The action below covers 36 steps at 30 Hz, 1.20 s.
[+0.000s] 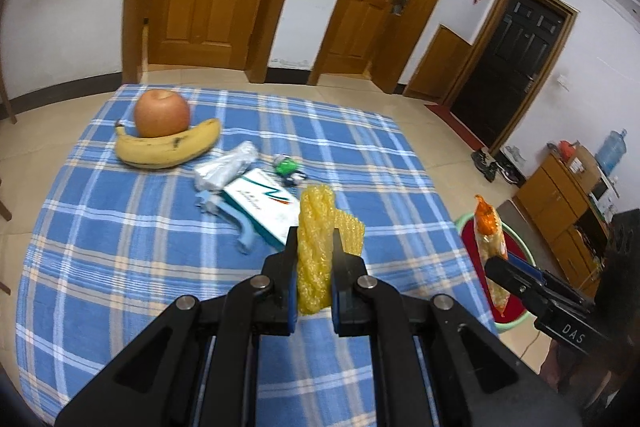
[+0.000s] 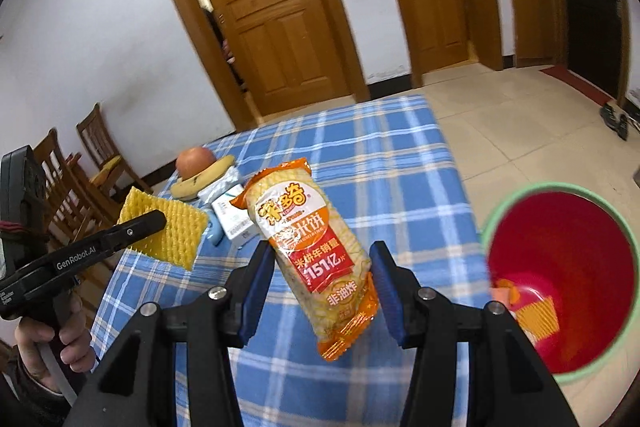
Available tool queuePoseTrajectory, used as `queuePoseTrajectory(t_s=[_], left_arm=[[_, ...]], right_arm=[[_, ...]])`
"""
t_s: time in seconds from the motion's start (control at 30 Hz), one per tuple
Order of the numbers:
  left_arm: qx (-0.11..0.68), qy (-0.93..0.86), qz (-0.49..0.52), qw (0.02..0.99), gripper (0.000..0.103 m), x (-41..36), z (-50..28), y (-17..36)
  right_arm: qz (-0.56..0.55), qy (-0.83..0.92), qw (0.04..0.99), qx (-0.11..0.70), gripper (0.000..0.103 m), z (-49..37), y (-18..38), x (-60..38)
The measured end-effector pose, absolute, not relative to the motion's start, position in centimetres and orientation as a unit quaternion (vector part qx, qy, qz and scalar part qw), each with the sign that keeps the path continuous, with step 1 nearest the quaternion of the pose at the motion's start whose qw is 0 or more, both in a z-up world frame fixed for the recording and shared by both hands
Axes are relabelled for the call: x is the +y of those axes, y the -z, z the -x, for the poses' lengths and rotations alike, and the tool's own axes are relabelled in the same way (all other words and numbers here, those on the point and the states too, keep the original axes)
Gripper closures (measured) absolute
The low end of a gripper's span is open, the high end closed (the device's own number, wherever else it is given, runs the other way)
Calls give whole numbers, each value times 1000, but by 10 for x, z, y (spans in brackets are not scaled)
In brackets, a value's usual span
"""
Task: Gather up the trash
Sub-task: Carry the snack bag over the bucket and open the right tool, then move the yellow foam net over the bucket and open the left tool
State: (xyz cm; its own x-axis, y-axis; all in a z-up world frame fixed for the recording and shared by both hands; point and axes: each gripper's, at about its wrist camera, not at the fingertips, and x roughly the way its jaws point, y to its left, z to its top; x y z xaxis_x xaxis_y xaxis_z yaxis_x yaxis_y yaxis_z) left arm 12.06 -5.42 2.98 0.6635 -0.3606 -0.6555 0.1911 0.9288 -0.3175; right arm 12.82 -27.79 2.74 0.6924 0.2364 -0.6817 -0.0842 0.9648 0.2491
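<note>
My left gripper (image 1: 315, 247) is shut on a yellow foam fruit net (image 1: 314, 251) and holds it above the blue plaid table (image 1: 120, 267); the net also shows in the right wrist view (image 2: 168, 231). My right gripper (image 2: 322, 267) is shut on an orange rice-cracker snack wrapper (image 2: 316, 251), held above the table's right edge; the wrapper also shows in the left wrist view (image 1: 490, 247). A red bin with a green rim (image 2: 560, 267) stands on the floor to the right of the table, with some orange trash inside.
On the table lie an apple (image 1: 162, 113), a banana (image 1: 168, 147), a clear plastic wrapper (image 1: 226, 169), a white-and-teal box (image 1: 262, 205), a light blue plastic piece (image 1: 240, 231) and a small green item (image 1: 285, 166). Wooden chairs (image 2: 72, 179) stand at the left.
</note>
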Motion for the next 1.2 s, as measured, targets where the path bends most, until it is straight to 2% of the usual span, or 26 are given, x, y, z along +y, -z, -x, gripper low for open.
queuePoseTrajectory(t_s=[0.9,1.2], left_arm=[[404,274,24,873,93,-199,-104,-31],[406,296,4,865,93,-232,-109,-24]], right_arm=[[-195,116,894,387,48,-59,11,-436],[-205,130,891,384,45,-49,15,-450]])
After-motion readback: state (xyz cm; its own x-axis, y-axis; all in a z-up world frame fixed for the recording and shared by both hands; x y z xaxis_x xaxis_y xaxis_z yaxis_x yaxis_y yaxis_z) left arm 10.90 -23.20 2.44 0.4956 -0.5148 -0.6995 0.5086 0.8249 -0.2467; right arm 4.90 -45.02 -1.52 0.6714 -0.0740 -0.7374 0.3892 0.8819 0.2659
